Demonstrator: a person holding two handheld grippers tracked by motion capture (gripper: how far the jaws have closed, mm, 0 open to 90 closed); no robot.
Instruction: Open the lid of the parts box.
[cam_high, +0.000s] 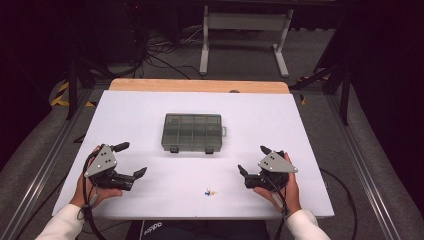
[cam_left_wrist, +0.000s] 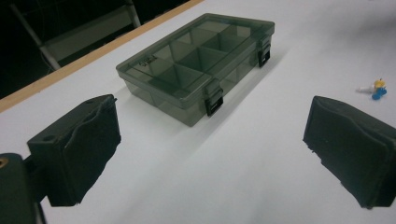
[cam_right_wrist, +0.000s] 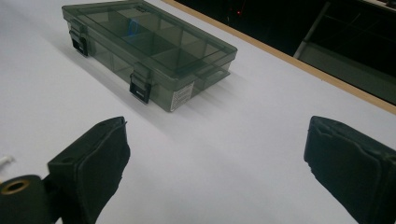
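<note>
White sheeting covers the bench in the high view, with a strip of bare wood along its far edge. A smoky grey plastic box with a divided inside lies flat near the middle, lid down, two dark latches on the side facing the person. The left gripper sits at the near left, held in the left hand, jaws spread with nothing between them. The right gripper sits at the near right in the right hand, jaws likewise spread and empty. A few small pins, blue and yellow, lie on the sheet between the two grippers, near the front edge and well apart from the box.

From the left gripper view, the box lies ahead beyond the wide-apart black jaws, its latches closed. The pins rest at the far right.

From the right gripper view, the box lies ahead to the left, a small label on its short end. The jaws stand wide apart over bare sheet
</note>
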